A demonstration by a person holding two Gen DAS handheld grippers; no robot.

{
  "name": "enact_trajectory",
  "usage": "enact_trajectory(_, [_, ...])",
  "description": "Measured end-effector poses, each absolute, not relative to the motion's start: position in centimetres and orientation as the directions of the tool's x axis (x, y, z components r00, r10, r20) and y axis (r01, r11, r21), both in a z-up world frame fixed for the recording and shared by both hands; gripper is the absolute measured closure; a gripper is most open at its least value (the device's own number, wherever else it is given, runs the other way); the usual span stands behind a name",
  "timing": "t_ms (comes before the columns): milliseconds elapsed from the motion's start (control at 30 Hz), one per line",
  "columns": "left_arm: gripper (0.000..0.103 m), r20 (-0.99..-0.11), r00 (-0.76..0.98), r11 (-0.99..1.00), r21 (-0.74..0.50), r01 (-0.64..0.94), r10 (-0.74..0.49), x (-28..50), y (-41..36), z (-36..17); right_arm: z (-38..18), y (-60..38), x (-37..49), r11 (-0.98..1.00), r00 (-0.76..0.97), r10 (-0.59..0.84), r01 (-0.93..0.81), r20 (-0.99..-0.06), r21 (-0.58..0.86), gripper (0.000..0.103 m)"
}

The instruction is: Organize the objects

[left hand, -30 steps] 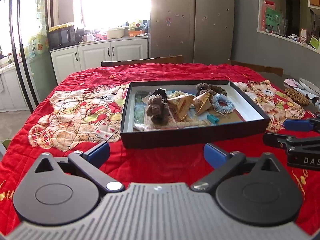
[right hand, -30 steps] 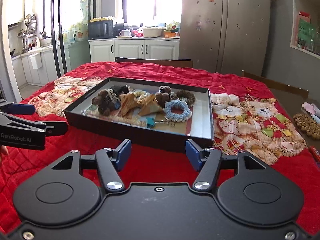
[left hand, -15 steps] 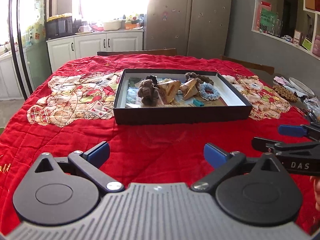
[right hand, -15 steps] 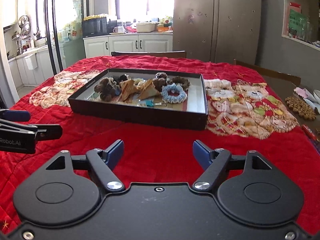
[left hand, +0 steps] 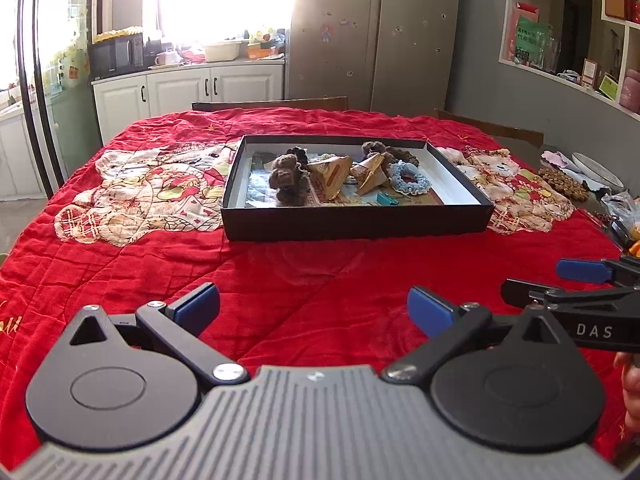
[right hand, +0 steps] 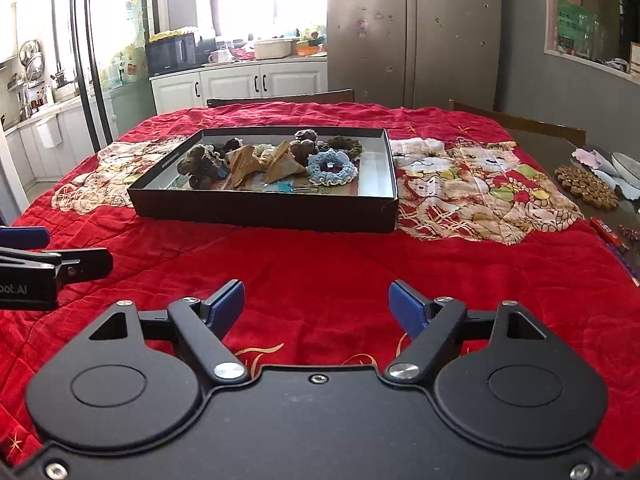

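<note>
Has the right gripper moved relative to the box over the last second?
Yes. The right gripper has backed away from the box, leaving more red cloth between them; its empty jaws have just been opening.

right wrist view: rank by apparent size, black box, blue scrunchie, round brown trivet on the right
1. black box, by far the largest.
2. round brown trivet and blue scrunchie look much alike; the trivet seems slightly wider, but fisheye stretch at the frame edge makes that unsure, so no ranking between them.

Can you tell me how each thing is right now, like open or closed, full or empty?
Black box: lid off, holding knitted and folded things.
Blue scrunchie: lying inside the box.
Left gripper: open, empty.
Right gripper: just opened wider, empty.
Cupboard doors: closed.
Fridge: closed.
</note>
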State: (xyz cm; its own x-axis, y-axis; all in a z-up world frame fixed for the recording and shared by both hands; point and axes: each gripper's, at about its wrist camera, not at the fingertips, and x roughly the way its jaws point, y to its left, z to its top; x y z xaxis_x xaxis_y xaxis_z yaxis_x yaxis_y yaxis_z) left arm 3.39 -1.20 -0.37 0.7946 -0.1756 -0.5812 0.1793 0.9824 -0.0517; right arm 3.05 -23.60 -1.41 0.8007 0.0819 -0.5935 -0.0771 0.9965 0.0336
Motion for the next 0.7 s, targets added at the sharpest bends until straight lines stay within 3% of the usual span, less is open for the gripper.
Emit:
enact_trajectory(467, [0.0, -0.579, 0.794, 0.982, -0.07, 0.178, -0.185, 3.2, -0.9, -0.4, -1.5, -22.8, 2.6, 0.994, 0.799, 0.099, -0.111, -0.592, 0.017, 0.024])
enact_trajectory(700, [0.0, -0.509, 0.835, 0.978, -0.076, 0.197, -0.208, 2.4, -1.0, -0.1, -1.7, -22.6, 2.5, 0.991, 0.793, 0.117, -0.132, -0.598, 0.018, 0.024])
